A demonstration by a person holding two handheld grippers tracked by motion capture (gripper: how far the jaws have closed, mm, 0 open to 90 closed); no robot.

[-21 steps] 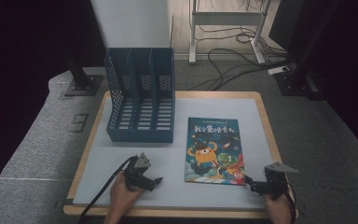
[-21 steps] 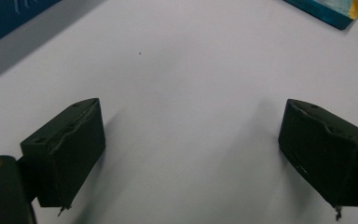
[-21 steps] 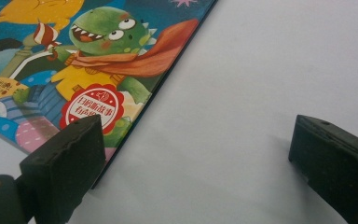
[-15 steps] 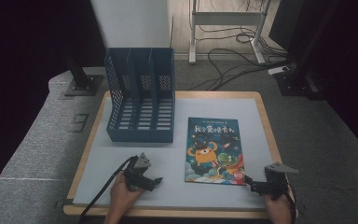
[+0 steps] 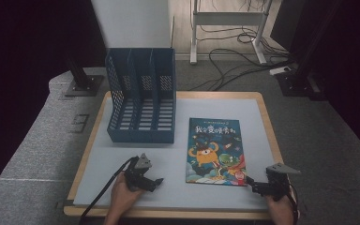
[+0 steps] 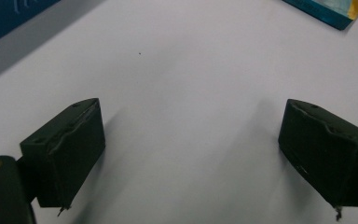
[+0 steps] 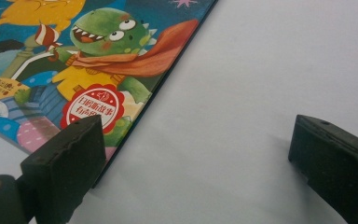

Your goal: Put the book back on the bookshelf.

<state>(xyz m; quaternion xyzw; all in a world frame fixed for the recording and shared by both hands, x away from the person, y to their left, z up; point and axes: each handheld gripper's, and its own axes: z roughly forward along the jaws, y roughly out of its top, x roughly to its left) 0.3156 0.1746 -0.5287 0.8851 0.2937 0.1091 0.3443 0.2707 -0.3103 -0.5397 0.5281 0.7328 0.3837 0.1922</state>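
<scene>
On the grey wood-rimmed table [image 5: 178, 187], beside the blue three-slot plastic file rack [image 5: 140, 101], the colourful cartoon picture book [image 5: 215, 150] lies flat; right gripper [image 5: 254, 185], gaping empty, should nip its near corner squarely, left gripper [image 5: 155, 182] likewise empty, steadying.

Glossy paper book cover [image 5: 215, 151], matt smooth grey table [image 5: 168, 154], perforated plastic file rack [image 5: 141, 96]

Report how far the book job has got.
Done: nothing visible; the picture book lies flat on the table, and the blue file rack looks empty. In hand: the right gripper, jaws open, sits at the book's near corner; the left gripper is open over bare table. Left: gripping and moving the book.
</scene>
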